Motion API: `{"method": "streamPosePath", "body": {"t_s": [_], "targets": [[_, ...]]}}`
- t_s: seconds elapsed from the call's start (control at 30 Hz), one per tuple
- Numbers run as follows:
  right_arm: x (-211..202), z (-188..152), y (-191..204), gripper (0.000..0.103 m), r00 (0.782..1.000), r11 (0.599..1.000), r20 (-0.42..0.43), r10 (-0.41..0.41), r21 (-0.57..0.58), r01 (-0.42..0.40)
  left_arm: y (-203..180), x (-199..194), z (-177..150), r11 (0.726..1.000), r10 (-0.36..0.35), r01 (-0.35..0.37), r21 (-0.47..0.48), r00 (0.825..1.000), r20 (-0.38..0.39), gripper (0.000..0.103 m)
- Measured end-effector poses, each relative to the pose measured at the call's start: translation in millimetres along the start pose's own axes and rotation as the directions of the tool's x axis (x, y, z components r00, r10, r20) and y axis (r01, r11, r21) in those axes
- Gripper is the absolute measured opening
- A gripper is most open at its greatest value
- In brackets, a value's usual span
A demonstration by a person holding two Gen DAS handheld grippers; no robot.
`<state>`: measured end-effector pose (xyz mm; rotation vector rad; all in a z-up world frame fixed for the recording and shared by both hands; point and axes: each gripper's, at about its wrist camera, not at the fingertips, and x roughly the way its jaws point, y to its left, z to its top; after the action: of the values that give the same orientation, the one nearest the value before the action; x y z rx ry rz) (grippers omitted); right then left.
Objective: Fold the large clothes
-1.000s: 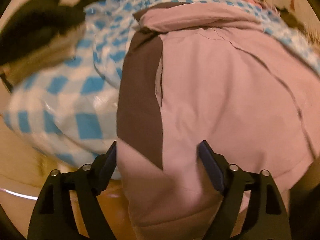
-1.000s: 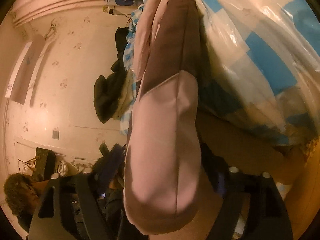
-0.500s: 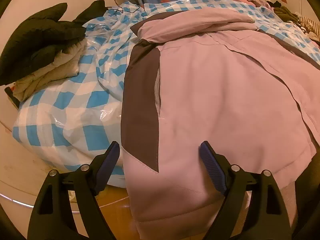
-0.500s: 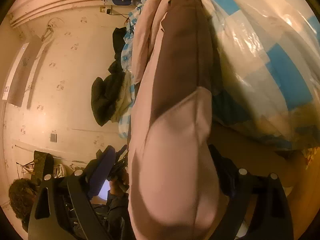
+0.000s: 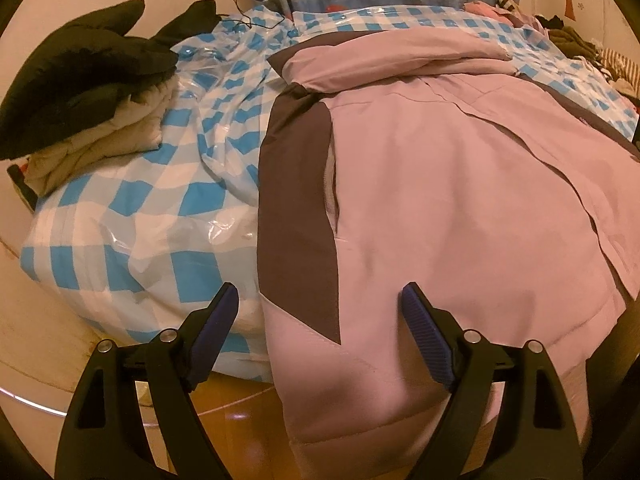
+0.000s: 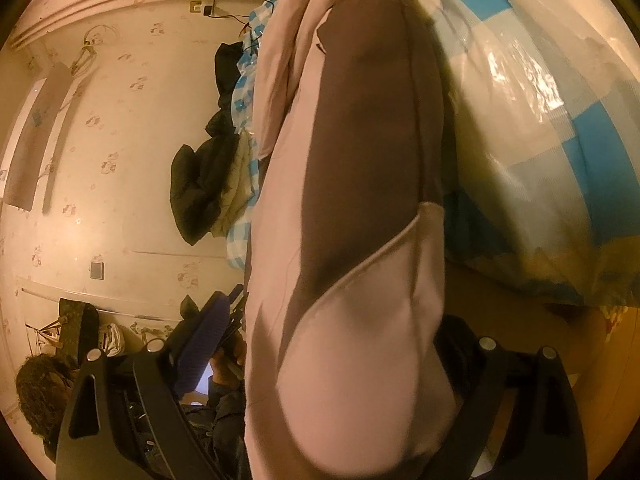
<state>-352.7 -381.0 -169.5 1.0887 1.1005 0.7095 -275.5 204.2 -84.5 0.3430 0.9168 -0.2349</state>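
A large pink jacket (image 5: 440, 184) with dark brown side panels lies spread on a bed, its hem hanging over the near edge. My left gripper (image 5: 320, 312) is open, its blue-padded fingers (image 5: 424, 332) astride the jacket's lower left hem without clamping it. In the right wrist view the jacket's hem (image 6: 352, 280) hangs between the fingers of my right gripper (image 6: 332, 340), which are spread wide. The left pad (image 6: 204, 344) stands clear of the cloth; the right finger is mostly hidden behind it.
The bed wears a blue-and-white check cover under clear plastic (image 5: 132, 216). Folded black and cream clothes (image 5: 80, 92) are stacked at its left. More clothes (image 5: 580, 40) lie at the far right. A wooden floor (image 5: 240, 412) shows below. A person (image 6: 44, 392) sits by the wall.
The left gripper has pulled back and steadied, showing more of the bed. The right view has shifted slightly along the hanging hem. Both grippers stay open.
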Motion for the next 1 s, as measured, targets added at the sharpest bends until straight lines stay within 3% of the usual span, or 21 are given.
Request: {"method": "streamPosePath", "body": {"t_s": [0.1, 0.17, 0.27, 0.37, 0.43, 0.47, 0.53, 0.57, 0.6, 0.67, 0.73, 0.77, 0.9, 1.0], "targets": [[2, -2, 0, 0.089, 1.000, 1.000, -0.006, -0.002, -0.001, 0.002, 2, -1, 1, 0.998, -0.060, 0.060, -0.014, 0.998, -0.007, 0.080], [3, -2, 2, 0.089, 1.000, 1.000, -0.012, -0.002, -0.005, 0.002, 13, 0, 3, 0.975, -0.201, 0.199, -0.099, 0.979, -0.017, 0.080], [4, -2, 4, 0.089, 1.000, 1.000, -0.014, -0.004, -0.009, 0.004, 26, -2, 5, 0.950, -0.259, 0.256, -0.181, 0.966, 0.007, 0.081], [4, -3, 5, 0.089, 1.000, 1.000, -0.017, -0.005, -0.009, 0.005, 40, -1, 7, 0.885, -0.397, 0.391, -0.253, 0.917, 0.027, 0.086], [4, -3, 5, 0.089, 1.000, 1.000, -0.017, 0.003, -0.010, -0.004, 61, 12, 4, 0.787, -0.516, 0.499, -0.362, 0.855, 0.056, 0.089], [4, -4, 5, 0.089, 1.000, 1.000, -0.021, 0.008, -0.012, -0.008, 78, 25, -1, 0.708, -0.577, 0.546, -0.448, 0.813, 0.080, 0.089], [5, -5, 6, 0.089, 1.000, 1.000, -0.028, 0.013, -0.015, -0.014, 100, 47, -12, 0.581, -0.639, 0.580, -0.571, 0.759, 0.120, 0.088], [5, -6, 6, 0.089, 0.999, 1.000, -0.031, 0.016, -0.016, -0.016, 112, 61, -22, 0.497, -0.676, 0.598, -0.630, 0.721, 0.151, 0.088], [6, -7, 6, 0.089, 0.999, 1.000, -0.037, 0.020, -0.018, -0.021, 117, 69, -27, 0.463, -0.688, 0.596, -0.656, 0.708, 0.158, 0.088], [6, -9, 7, 0.089, 0.999, 0.999, -0.045, 0.026, -0.024, -0.027, 121, 83, -37, 0.425, -0.709, 0.586, -0.690, 0.689, 0.148, 0.089], [6, -10, 7, 0.089, 0.998, 0.999, -0.054, 0.034, -0.029, -0.036, 112, 96, -46, 0.357, -0.777, 0.619, -0.700, 0.613, 0.145, 0.089], [6, -11, 8, 0.089, 0.998, 0.999, -0.060, 0.037, -0.032, -0.039, 106, 101, -48, 0.350, -0.796, 0.624, -0.698, 0.591, 0.130, 0.089], [8, -12, 11, 0.089, 0.997, 0.998, -0.072, 0.032, -0.059, -0.036, 78, 102, -43, 0.387, -0.823, 0.653, -0.651, 0.563, 0.075, 0.089], [7, -13, 15, 0.085, 0.998, 0.995, -0.063, 0.018, -0.095, -0.024, 57, 92, -34, 0.466, -0.802, 0.664, -0.584, 0.596, 0.037, 0.089]]}}
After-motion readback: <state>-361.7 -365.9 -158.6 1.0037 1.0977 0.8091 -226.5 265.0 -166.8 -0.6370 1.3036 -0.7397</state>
